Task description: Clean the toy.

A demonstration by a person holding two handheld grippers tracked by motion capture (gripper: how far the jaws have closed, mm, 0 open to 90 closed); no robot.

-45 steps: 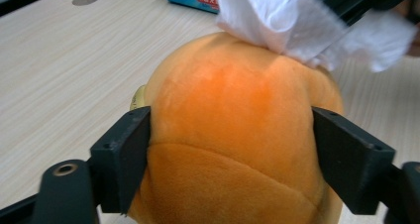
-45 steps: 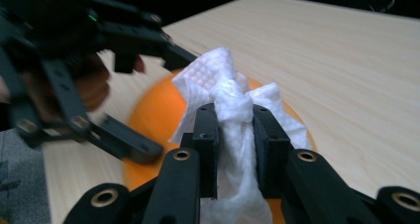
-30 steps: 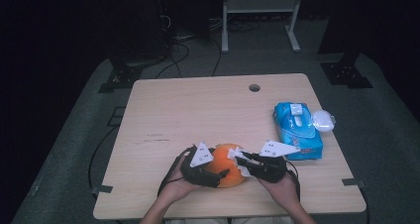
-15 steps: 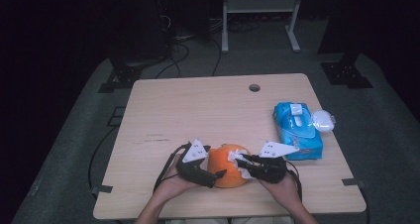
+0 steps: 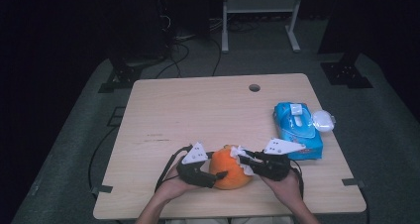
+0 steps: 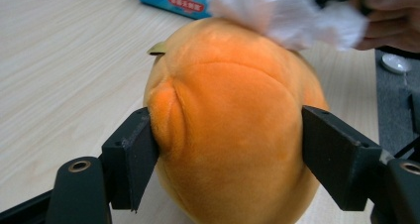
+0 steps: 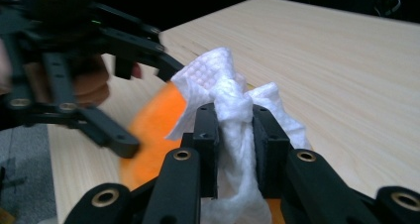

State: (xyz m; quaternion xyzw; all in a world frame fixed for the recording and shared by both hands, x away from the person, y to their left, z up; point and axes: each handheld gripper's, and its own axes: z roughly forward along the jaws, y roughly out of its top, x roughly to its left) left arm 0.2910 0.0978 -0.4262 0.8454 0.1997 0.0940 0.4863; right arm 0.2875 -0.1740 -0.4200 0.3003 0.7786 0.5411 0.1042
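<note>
Looking down from the high view, you hold the round orange plush toy point(image 5: 229, 168) low and centre in the frame, on the pale wooden table point(image 5: 198, 115) near its front edge. Your left gripper point(image 5: 216, 176) comes at the plush from the left, your right gripper point(image 5: 243, 160) from the right, with a crumpled white wet wipe point(image 5: 240, 156) bunched at its tip against the plush's upper right. A blue soft pack of wipes point(image 5: 296, 129) lies at the right of the frame, well apart from the plush, and a small white lid point(image 5: 322, 120) sits just beside the pack.

Left gripper view: the plush point(image 6: 233, 125) sits between your two black jaws. The left jaw presses into its side and dents the fabric; the right jaw stands at the other flank, contact there hard to judge. These jaws have just been closing, with the plush between them. The wipe point(image 6: 282, 13) lies on the plush's top, upper right of frame.

Right gripper view: your jaws are clamped tight on the twisted wipe point(image 7: 233, 120) at centre frame. The orange plush point(image 7: 151, 135) shows blurred behind, with the left gripper point(image 7: 148, 102) at upper left.
</note>
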